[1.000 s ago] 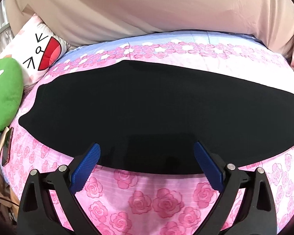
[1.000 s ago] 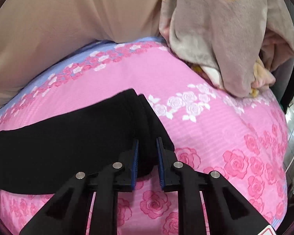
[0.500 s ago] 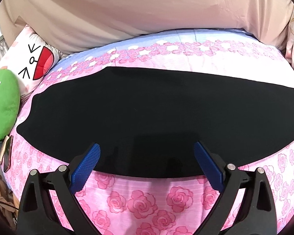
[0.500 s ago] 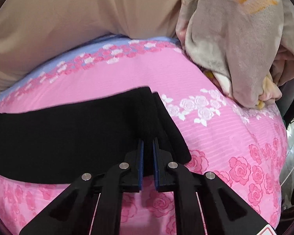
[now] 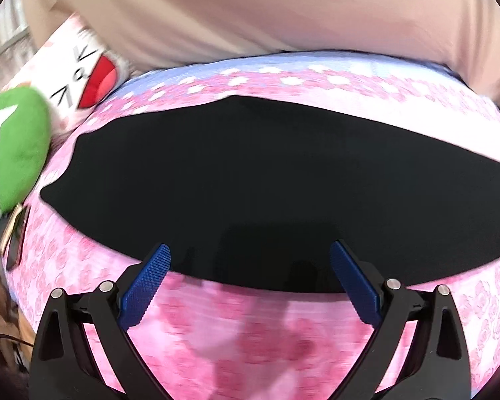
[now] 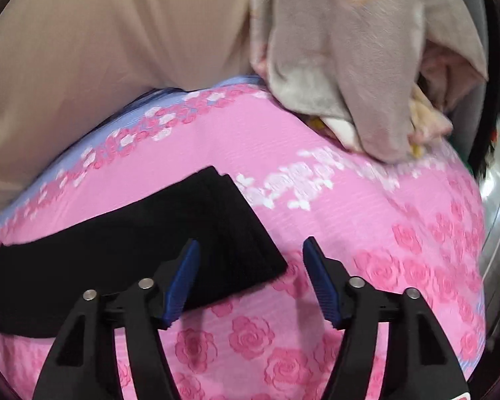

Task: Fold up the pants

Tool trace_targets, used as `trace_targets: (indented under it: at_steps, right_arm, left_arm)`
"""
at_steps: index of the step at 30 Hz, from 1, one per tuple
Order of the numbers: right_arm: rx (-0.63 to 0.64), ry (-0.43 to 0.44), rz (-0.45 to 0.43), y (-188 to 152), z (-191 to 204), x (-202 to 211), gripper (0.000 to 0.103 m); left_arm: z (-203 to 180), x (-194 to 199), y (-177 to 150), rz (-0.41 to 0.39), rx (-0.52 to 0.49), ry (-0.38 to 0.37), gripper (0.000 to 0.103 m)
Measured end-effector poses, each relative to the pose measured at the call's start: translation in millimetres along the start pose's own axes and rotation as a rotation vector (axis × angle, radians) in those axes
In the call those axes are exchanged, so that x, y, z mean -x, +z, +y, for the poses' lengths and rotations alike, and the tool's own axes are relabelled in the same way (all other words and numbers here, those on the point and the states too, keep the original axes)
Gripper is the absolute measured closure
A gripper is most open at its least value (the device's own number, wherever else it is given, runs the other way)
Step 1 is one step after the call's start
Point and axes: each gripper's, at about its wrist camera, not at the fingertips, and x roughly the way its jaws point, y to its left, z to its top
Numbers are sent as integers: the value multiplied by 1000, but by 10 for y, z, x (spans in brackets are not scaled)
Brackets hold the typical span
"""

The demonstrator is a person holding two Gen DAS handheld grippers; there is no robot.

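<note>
My left gripper (image 5: pixel 250 260) hangs spread, empty, over the near edge of the black pants (image 5: pixel 250 183) lying flat at twelve o'clock. My right gripper (image 6: pixel 250 256) has just been opening, its blue pads clear of the hem corner between them. One lengthwise fold looks laid; next I must pinch this end and carry it leftward.

Black pants (image 5: pixel 250 180) lie flat on the rose-print bed (image 5: pixel 250 333).

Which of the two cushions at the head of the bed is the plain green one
The green plush cushion, nearer the bed's edge; the white cushion behind it has a drawn face with a red mouth.
</note>
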Motion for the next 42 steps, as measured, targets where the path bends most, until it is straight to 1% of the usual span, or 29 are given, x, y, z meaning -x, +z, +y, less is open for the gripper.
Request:
trace_targets:
  at_steps: [3,5,6,7,8,9,10,11,12,13,14,15,17,18,21,23,24,25,26,27,29,30,31,33,35,36,38,39,42]
  right_arm:
    - [-82,79,88,-85,-112,-222,37]
    - [-78,77,71,-89,-73,-240,38]
    - [-69,87,81,-67,-29,-288,38]
    - [-65,75,78,-49,3,-318,40]
    - [-59,48,73,-34,43,-336,54]
    - [-47,45,81,-11,97,-375,86]
    - [-57,87,92,2,147,-380,87]
    - [-74,90,92,19,181,-347,87]
    - [-45,66,75,61,343,-267,87]
    - [-29,90,56,105,450,-174,88]
    - [-19,137,37,144,602,-63,88]
    - [2,201,21,196,849,77,88]
    - [91,282,-13,250,1380,316,87]
    - [157,339,-21,246,1752,431,87]
    - [319,501,14,70,2759,562,86]
    - [398,569,64,-138,3279,503,86]
    - [452,592,107,-324,3590,406,85]
    - [488,606,144,-477,3794,314,84]
    - [538,618,208,-708,4046,153,82]
    - [570,599,258,-883,4205,10,79]
    - [618,537,310,-1147,4347,-126,79]
    - [628,522,259,-1194,4333,-42,75]
    - [624,525,245,-1172,4287,13,70]
    - [563,554,193,-1014,4046,271,50]
    - [514,515,103,-849,3729,471,45]
    - [495,459,59,-764,3504,569,44]
    - [475,378,26,-695,3200,617,44]
    - [447,341,25,-682,2999,619,44]
    - [362,296,55,-704,2538,525,44]
  left_arm:
    - [211,-50,-2,11,44,10,8]
    - [283,-47,-11,9,55,11,8]
    - [314,-37,-21,7,59,7,8]
    - [337,-25,-36,5,61,0,8]
    - [364,-17,-52,3,63,-9,8]
    - [387,-16,-68,3,65,-17,8]
    - [411,-18,-85,4,66,-24,8]
    - [433,-23,-94,6,68,-28,8]
    - [460,-26,-104,6,71,-31,8]
    - [498,-28,-115,6,75,-34,8]
    - [558,-31,-123,4,85,-37,8]
    - [610,-38,-128,3,94,-39,8]
    - [727,-55,-142,3,114,-44,8]
    - [776,-66,-148,3,125,-45,8]
    - [921,-93,-168,8,151,-54,8]
    - [1024,-83,-198,7,164,-56,8]
    - [1071,-75,-211,6,167,-55,8]
    - [1111,-68,-218,5,170,-53,8]
    - [1172,-57,-235,2,176,-52,8]
    - [1220,-51,-250,0,179,-51,8]
    - [1307,-47,-280,0,182,-45,8]
    - [1341,-43,-293,-2,184,-43,8]
    - [1377,-42,-303,-4,185,-40,8]
    - [1441,-45,-318,-11,194,-33,8]
    - [1464,-53,-310,-21,206,-31,8]
    - [1456,-59,-298,-23,210,-37,8]
    - [1396,-67,-248,-26,209,-61,8]
    - [1350,-60,-221,-32,204,-73,8]
    - [1115,-14,-117,-48,174,-129,8]
